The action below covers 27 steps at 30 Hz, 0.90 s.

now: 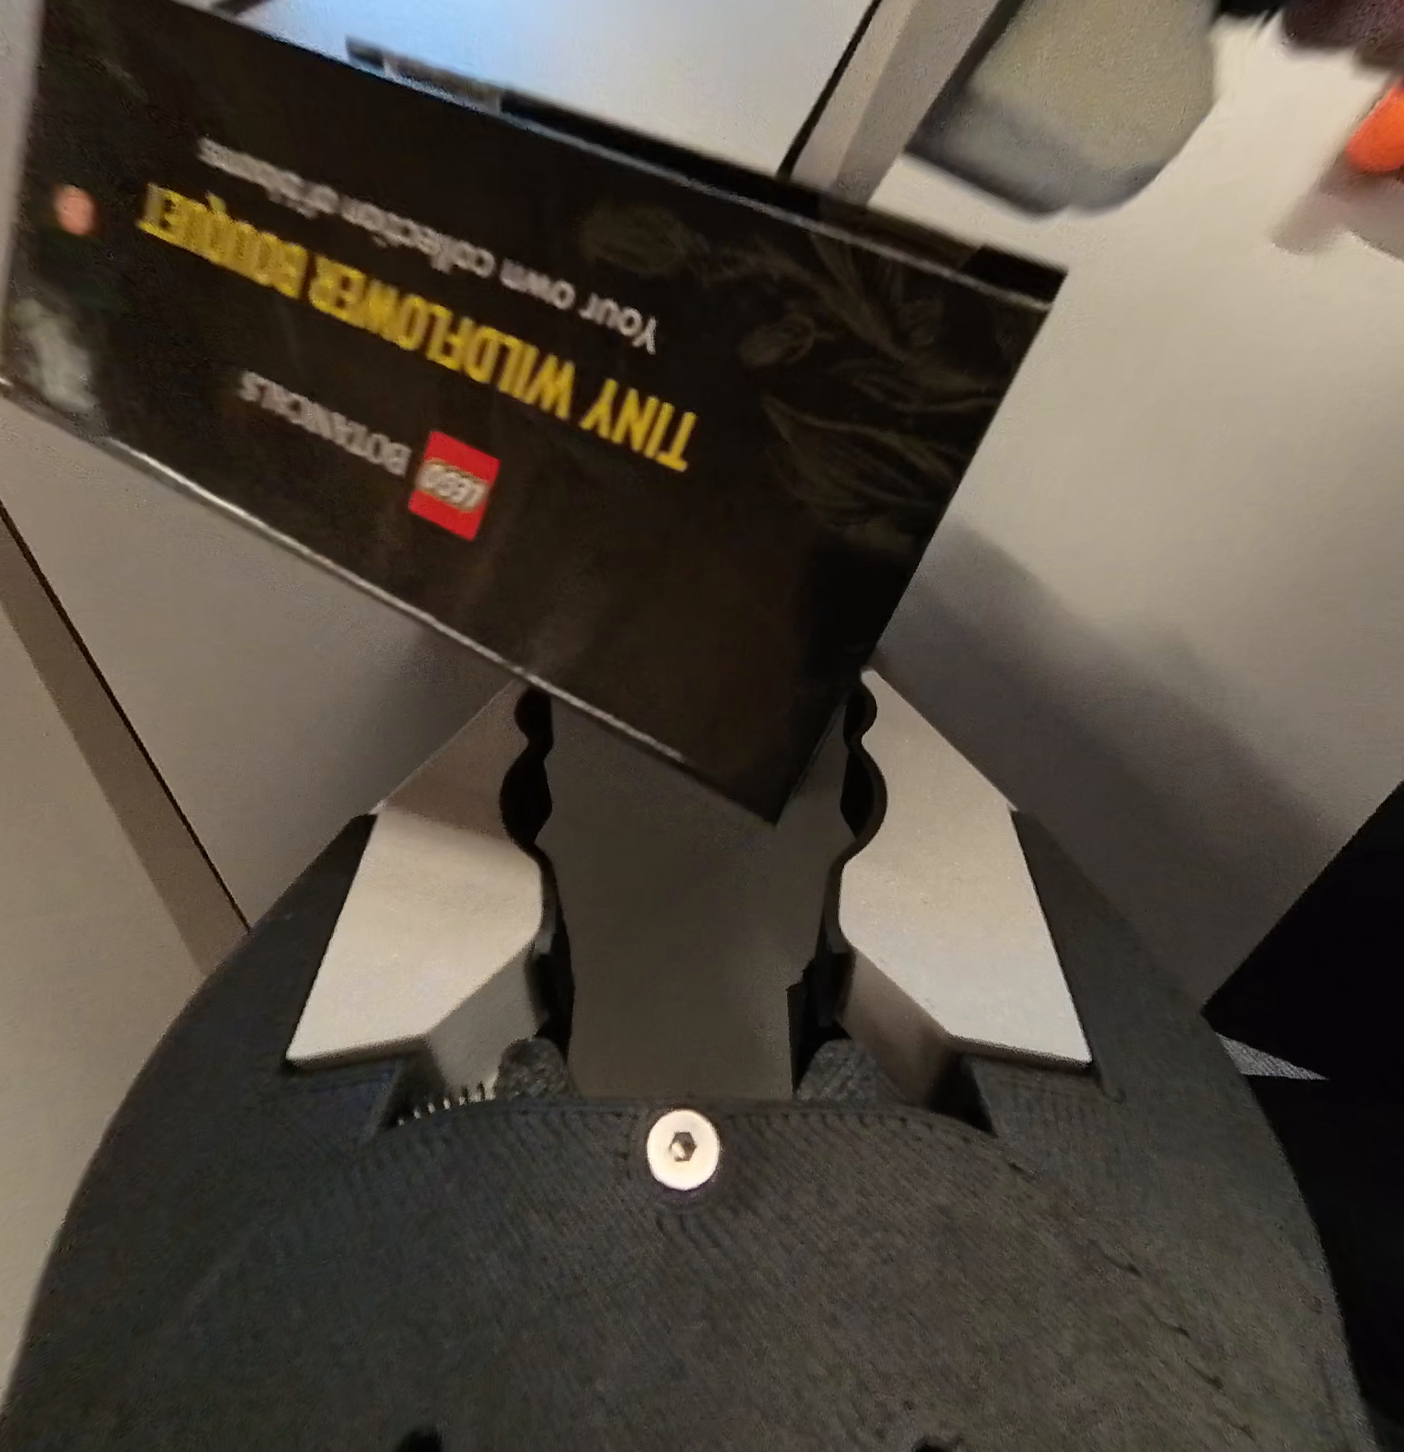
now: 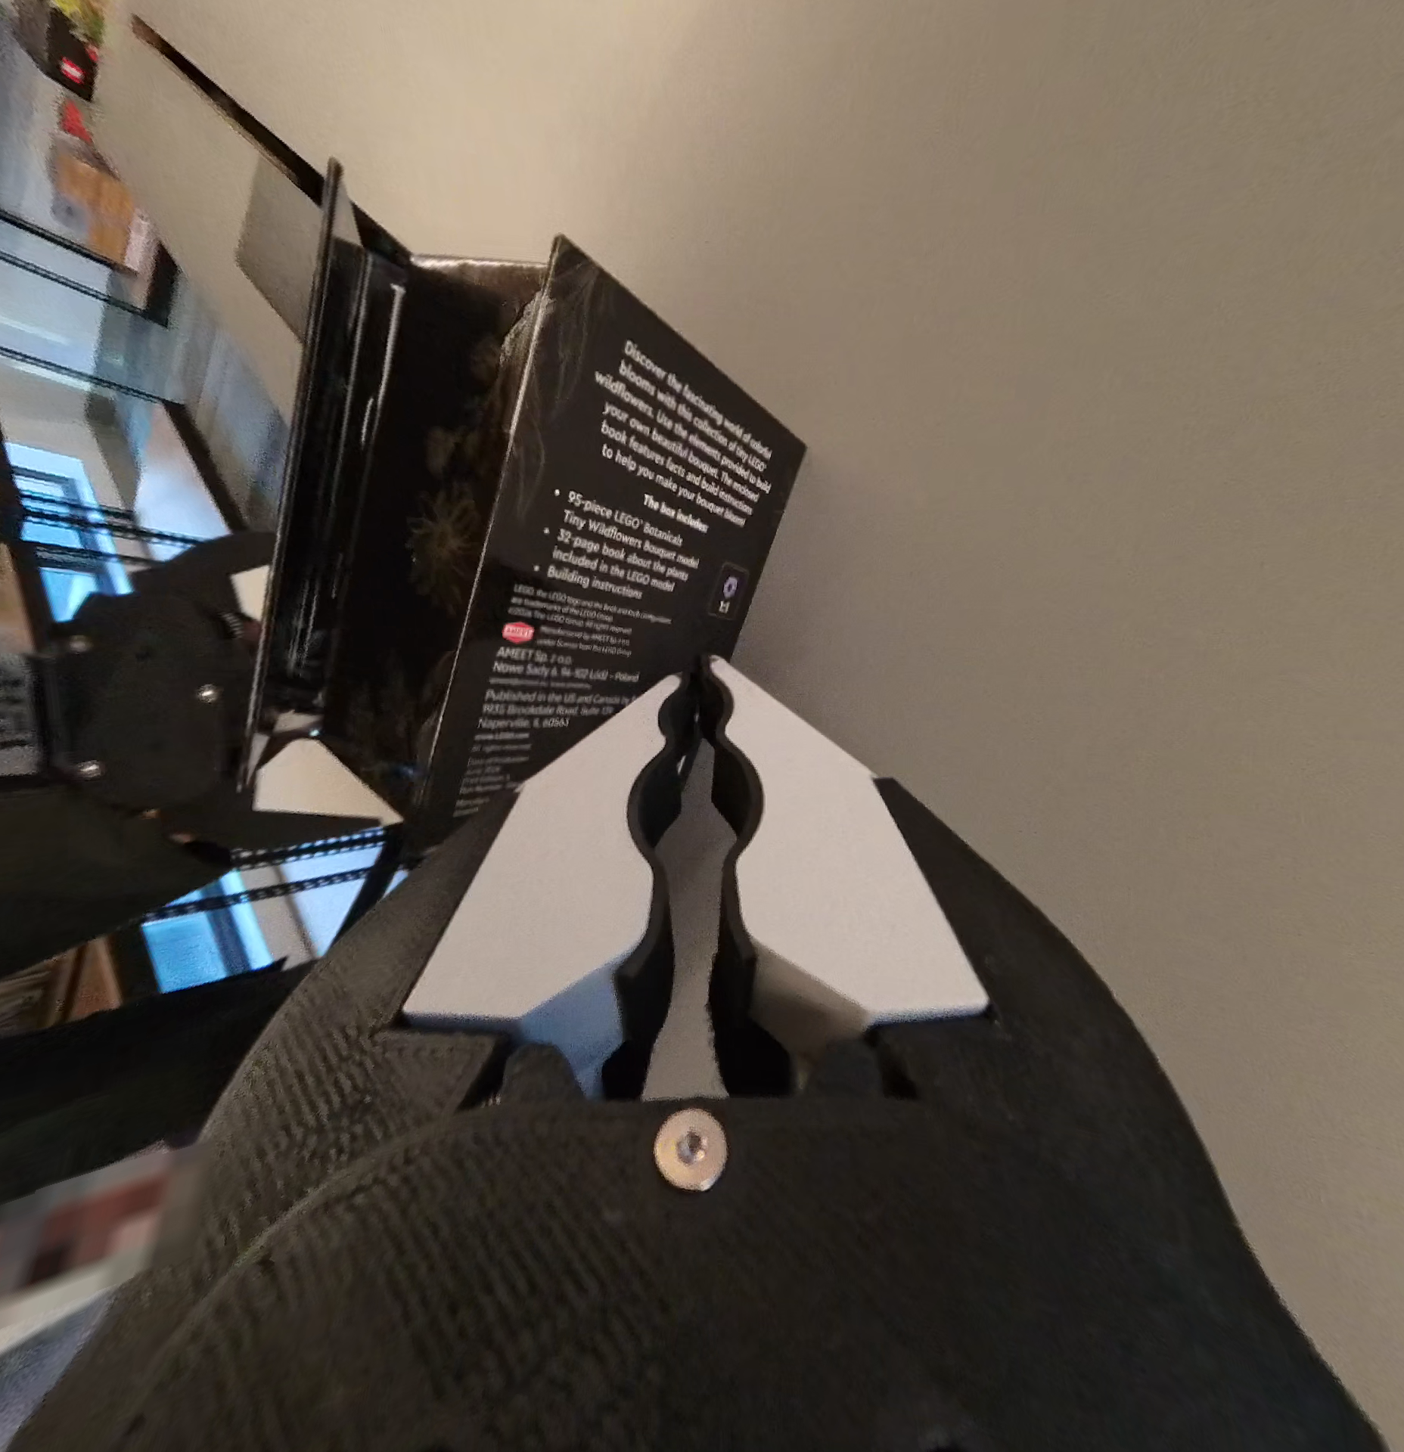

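Note:
My left gripper [image 1: 695, 707] is shut on a black box [image 1: 526, 353] with yellow lettering and a red logo. It grips a lower corner and holds the box tilted in the air in front of a grey wall. In the right wrist view the same box [image 2: 447, 511] stands open like a book. Its cover flap [image 2: 652, 511], printed with white text, swings out to the right. My right gripper [image 2: 700, 676] is shut on the lower corner of that flap, and a thin dark edge shows between its pads. The left gripper's white finger [image 2: 314, 778] shows under the box at the left.
A plain grey wall [image 2: 1076, 471] lies behind the box. Black wire shelving [image 2: 94, 534] and bright windows are at the left of the right wrist view. A grey post [image 1: 864, 118] and a blurred grey and orange object [image 1: 1390, 133] are at the top right of the left wrist view.

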Motion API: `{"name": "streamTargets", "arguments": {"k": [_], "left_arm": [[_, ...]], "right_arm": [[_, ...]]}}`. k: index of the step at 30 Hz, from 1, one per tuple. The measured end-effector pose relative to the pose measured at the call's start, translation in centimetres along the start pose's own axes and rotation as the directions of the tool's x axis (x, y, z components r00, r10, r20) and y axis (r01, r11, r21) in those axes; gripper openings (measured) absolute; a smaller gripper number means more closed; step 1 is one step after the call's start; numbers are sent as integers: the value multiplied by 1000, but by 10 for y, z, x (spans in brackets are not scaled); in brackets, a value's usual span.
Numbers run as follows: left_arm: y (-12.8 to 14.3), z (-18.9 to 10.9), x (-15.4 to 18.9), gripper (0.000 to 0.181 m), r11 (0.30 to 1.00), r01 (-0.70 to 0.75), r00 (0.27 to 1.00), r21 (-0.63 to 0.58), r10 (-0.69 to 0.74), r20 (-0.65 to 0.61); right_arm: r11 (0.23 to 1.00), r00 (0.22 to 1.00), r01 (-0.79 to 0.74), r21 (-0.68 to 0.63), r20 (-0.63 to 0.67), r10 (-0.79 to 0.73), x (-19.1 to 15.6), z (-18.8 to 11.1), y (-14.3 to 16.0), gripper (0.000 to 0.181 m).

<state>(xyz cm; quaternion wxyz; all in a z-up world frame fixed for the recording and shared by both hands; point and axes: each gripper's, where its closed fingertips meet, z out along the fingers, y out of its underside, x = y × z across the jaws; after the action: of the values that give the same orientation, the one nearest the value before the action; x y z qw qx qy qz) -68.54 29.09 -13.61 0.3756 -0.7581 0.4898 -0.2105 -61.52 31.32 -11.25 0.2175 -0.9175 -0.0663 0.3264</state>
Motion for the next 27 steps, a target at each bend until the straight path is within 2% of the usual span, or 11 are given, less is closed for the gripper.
{"name": "streamTargets", "arguments": {"k": [3, 6, 8, 11, 18, 24, 27], "left_arm": [[-13, -6, 2, 73, 1000, -3, 1000, 25, 3, -6], [-28, -9, 5, 72, 999, -5, 1000, 45, 6, -14], [-31, -7, 6, 77, 1000, 15, 1000, 27, -15, -19], [-33, -3, 4, 81, 1000, 23, 1000, -21, -23, -12], [-41, 1, 11, 82, 991, -92, 996, -95, 93, 2], [-48, -10, 17, 82, 997, 17, 999, -80, -19, -29], [-51, -17, 19, 88, 995, 90, 993, -48, -93, -68]], "right_arm": [[999, 999, -15, 47, 47, 12, -13, 7, -5, 0], [1000, 999, 9, -2, 53, -9, -15, 13, 1, 0], [1000, 999, 21, -1, 43, -20, -16, 15, 1, 0], [999, 996, -40, 18, 76, 38, -15, 16, 4, 0], [984, 975, -169, 64, 154, 157, -8, 11, 11, 0], [947, 912, -301, 108, 323, 253, -24, -8, 8, 0], [958, 916, -269, 101, 333, 222, -34, -12, 8, 1]]}}
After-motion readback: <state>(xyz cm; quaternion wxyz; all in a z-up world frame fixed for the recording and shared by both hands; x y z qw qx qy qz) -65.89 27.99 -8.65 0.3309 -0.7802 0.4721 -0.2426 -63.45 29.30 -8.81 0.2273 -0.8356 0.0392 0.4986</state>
